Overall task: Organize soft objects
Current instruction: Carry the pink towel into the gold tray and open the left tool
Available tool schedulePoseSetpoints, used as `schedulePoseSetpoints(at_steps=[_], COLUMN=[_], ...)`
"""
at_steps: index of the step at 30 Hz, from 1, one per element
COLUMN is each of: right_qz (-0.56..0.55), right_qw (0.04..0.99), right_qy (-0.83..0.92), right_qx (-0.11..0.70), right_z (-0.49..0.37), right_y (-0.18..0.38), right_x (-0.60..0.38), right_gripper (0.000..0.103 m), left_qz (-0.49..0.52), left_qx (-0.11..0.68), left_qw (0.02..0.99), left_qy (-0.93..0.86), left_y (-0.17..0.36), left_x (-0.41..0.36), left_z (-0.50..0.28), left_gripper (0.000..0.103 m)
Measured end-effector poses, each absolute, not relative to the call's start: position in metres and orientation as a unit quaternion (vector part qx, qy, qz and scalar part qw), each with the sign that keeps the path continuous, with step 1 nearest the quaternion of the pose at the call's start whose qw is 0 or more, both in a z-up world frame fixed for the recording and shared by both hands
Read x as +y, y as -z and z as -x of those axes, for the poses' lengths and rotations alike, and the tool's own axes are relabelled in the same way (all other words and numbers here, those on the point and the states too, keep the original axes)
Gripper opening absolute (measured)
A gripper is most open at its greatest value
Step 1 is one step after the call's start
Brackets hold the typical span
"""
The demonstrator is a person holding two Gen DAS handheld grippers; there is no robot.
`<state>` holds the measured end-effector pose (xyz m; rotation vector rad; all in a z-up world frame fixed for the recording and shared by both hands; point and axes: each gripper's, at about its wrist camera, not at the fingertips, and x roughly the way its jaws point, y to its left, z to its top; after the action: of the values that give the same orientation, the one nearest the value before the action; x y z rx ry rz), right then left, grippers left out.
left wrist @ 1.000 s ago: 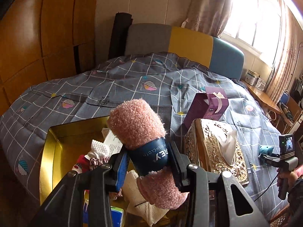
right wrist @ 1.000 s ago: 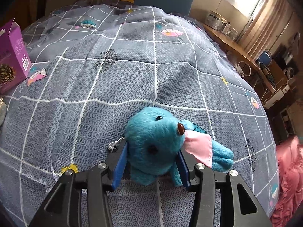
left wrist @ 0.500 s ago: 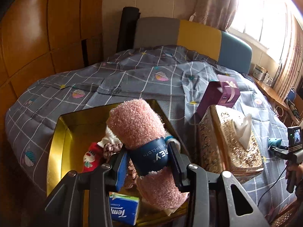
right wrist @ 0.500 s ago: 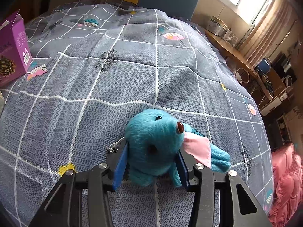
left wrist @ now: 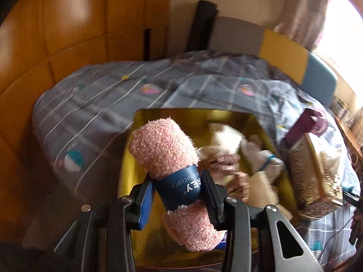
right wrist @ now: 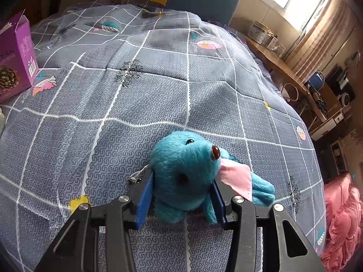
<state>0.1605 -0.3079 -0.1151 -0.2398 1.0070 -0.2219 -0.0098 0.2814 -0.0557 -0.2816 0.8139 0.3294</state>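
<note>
The left claw [left wrist: 179, 192] clamps the pink rolled dishcloth [left wrist: 163, 149] by its blue paper band (the firmest part), carried over the gold box [left wrist: 127, 170] for dropping in. The right claw [right wrist: 181, 195] squeezes the blue plush toy [right wrist: 186, 170] on the bed [right wrist: 158, 95], ready to lift.

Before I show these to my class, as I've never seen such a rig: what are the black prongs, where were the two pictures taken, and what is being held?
No robot here: a person holds a pair of tongs in each hand, each with a camera looking along its fingers. The left camera shows the left tongs shut on a rolled pink dishcloth above a gold box holding other soft things, beside an ornate tissue box. The right camera shows the right tongs gripping a blue plush toy that rests on the grey checked bedspread, with a purple carton at the left edge.
</note>
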Motion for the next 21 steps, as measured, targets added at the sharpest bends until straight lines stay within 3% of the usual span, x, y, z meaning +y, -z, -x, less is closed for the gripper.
schedulePoseSetpoints(at_steps=[17,21], right_qz=[0.119,0.12], right_qw=[0.863,0.863], right_qy=[0.105,0.105], right_qx=[0.479,0.479], right_z=[-0.16,-0.16], right_y=[0.116,0.117], right_x=[-0.308,-0.308], right_gripper=[0.047,0.047], left_qz=[0.103,0.094], left_qx=[0.471,0.455], left_qw=[0.858,0.865], left_qy=[-0.179,-0.188], left_y=[0.115,0.109], left_x=[0.284,0.281], left_z=[-0.047,-0.039], left_gripper=[0.042,0.05])
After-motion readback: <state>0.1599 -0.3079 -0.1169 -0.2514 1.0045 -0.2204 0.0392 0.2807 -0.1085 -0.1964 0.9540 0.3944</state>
